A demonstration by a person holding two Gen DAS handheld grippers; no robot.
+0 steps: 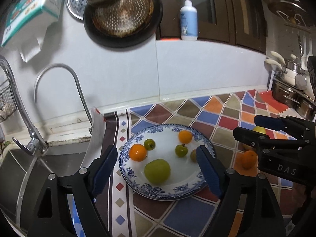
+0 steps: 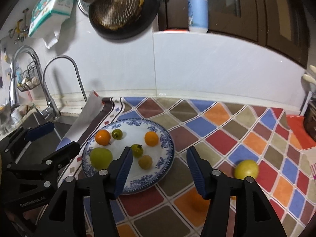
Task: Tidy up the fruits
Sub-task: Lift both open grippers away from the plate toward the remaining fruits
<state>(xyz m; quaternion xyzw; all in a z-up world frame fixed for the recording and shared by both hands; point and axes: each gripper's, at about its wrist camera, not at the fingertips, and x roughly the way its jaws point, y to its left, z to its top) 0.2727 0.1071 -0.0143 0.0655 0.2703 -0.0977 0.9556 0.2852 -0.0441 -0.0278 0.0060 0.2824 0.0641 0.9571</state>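
A blue-and-white plate (image 1: pixel 130 175) (image 2: pixel 167 144) sits on the patterned counter. It holds a large green fruit (image 1: pixel 157 171) (image 2: pixel 101 157), two oranges (image 1: pixel 138 152) (image 1: pixel 185 136), two small green fruits (image 1: pixel 149 144) (image 1: pixel 181 150) and a small yellowish fruit (image 2: pixel 145 162). Off the plate lie a yellow fruit (image 2: pixel 246 169) and an orange (image 1: pixel 248 159) on the counter to the right. My left gripper (image 1: pixel 158 167) is open and empty over the plate's near side. My right gripper (image 2: pixel 159 167) is open and empty over the plate's right edge.
A sink (image 1: pixel 29 169) with two taps (image 1: pixel 79 90) lies left of the plate. A dark pan (image 1: pixel 122 15), a tissue pack (image 1: pixel 31 9) and a soap bottle (image 1: pixel 189 19) are on the wall side. Pots (image 1: pixel 290 96) stand at far right.
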